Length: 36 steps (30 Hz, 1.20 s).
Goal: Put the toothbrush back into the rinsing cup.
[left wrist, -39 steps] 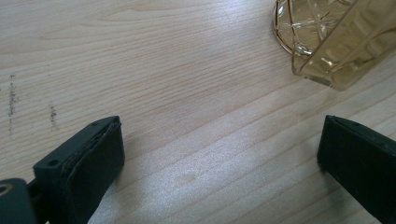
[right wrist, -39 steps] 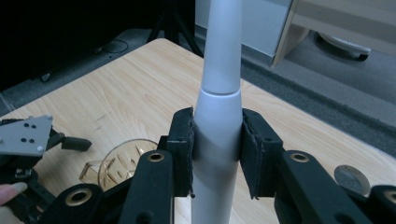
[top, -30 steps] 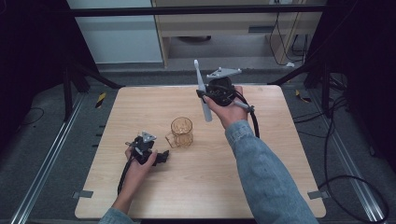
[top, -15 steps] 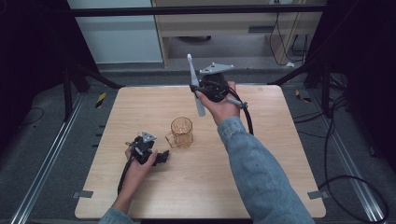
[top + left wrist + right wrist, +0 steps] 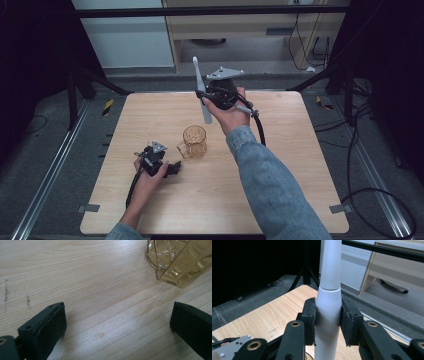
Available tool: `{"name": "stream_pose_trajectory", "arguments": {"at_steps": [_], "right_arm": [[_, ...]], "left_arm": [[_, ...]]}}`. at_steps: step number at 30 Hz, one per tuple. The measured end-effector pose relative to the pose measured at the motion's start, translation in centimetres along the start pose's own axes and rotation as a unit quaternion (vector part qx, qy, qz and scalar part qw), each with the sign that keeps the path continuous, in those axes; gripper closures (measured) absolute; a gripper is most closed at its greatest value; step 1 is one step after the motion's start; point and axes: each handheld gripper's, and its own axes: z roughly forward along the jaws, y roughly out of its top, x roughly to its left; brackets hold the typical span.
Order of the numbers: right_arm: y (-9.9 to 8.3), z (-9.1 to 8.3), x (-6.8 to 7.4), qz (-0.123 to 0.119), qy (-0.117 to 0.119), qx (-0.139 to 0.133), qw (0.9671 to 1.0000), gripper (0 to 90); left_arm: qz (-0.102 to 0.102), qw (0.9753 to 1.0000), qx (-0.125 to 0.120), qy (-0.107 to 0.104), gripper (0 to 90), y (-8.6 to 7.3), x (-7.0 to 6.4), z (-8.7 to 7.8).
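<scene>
An amber cut-glass mug (image 5: 194, 141) stands upright near the middle of the wooden table (image 5: 300, 150), its handle to the left. My right gripper (image 5: 202, 95) hangs in the air behind the mug, shut on a long white tapered stick (image 5: 201, 90) that is nearly upright. In the right gripper view the pads (image 5: 310, 321) clamp the stick's (image 5: 329, 285) thick lower part. My left gripper (image 5: 174, 169) rests on the table to the left of the mug, jaws wide open. In the left gripper view (image 5: 117, 322) bare wood lies between them, and the mug's base (image 5: 175, 262) sits just beyond.
Metal rails (image 5: 55, 165) run along the floor on both sides of the table. Cables (image 5: 370, 190) lie on the floor at the right. A cabinet (image 5: 240, 30) and dark stand legs (image 5: 95, 80) are behind the table's far edge.
My right gripper has carried the white stick to the left, closer to above the mug. The left gripper and the mug have stayed where they were.
</scene>
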Motion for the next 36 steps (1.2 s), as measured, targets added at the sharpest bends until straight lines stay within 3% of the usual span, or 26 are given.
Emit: {"name": "stream_pose_trajectory", "arguments": {"at_steps": [16,36], "right_arm": [[-0.2,1.2,1.4,0.001,0.020,-0.004,0.9998,67.1],[-0.9,1.9,1.9,0.004,0.028,0.000,0.9996,67.2]], "left_arm": [[0.000,1.0000,0.000,-0.001,0.0,0.0,0.0,0.0],[0.001,1.0000,0.000,-0.001,0.0,0.0,0.0,0.0]]}}
